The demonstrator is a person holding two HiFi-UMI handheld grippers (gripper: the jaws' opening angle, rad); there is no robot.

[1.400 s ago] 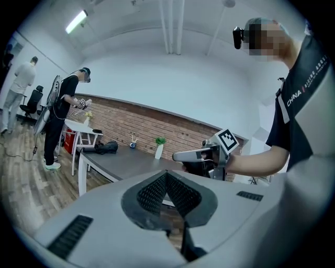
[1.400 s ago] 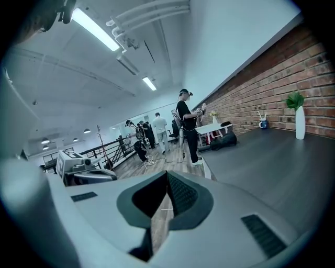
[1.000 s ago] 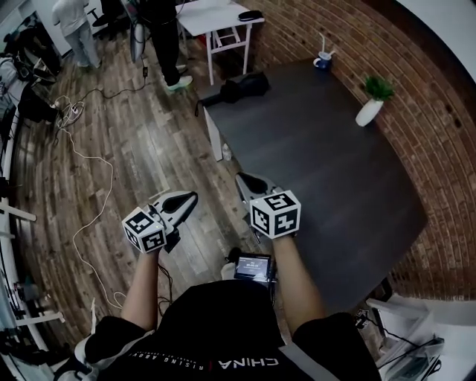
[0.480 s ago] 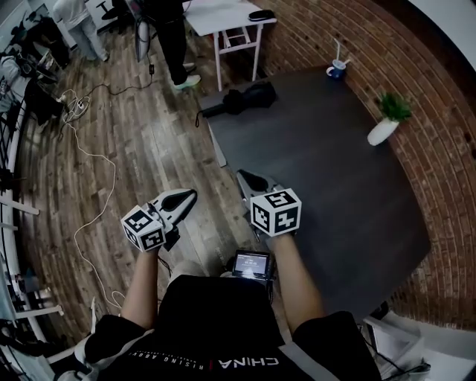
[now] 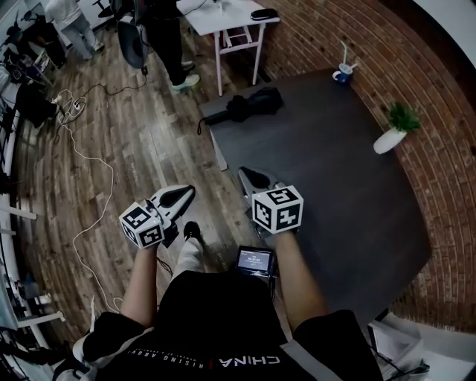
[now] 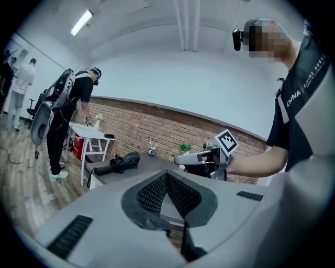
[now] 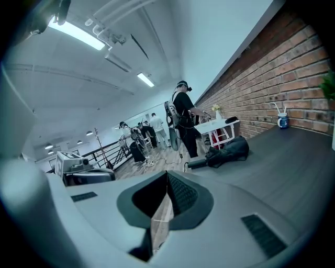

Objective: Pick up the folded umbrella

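Note:
The folded black umbrella point(image 5: 245, 106) lies at the far left corner of the dark table point(image 5: 349, 193), its handle pointing left over the edge. It also shows in the left gripper view point(image 6: 118, 163) and the right gripper view point(image 7: 225, 152). My left gripper point(image 5: 187, 193) is shut and empty, held over the wooden floor to the left of the table. My right gripper point(image 5: 245, 177) is shut and empty above the table's near left edge. Both point toward the umbrella and are well short of it.
A mug with a straw point(image 5: 343, 72) and a plant in a white vase point(image 5: 394, 134) stand along the brick wall point(image 5: 446, 156). Beyond the umbrella are a white table point(image 5: 223, 16) and a standing person point(image 5: 167, 37). Cables point(image 5: 93, 171) trail over the floor at left.
I have walked forward with both grippers; the table and umbrella sit nearer and lower in the head view. A foot now shows beneath the left gripper. Both jaws stay shut.

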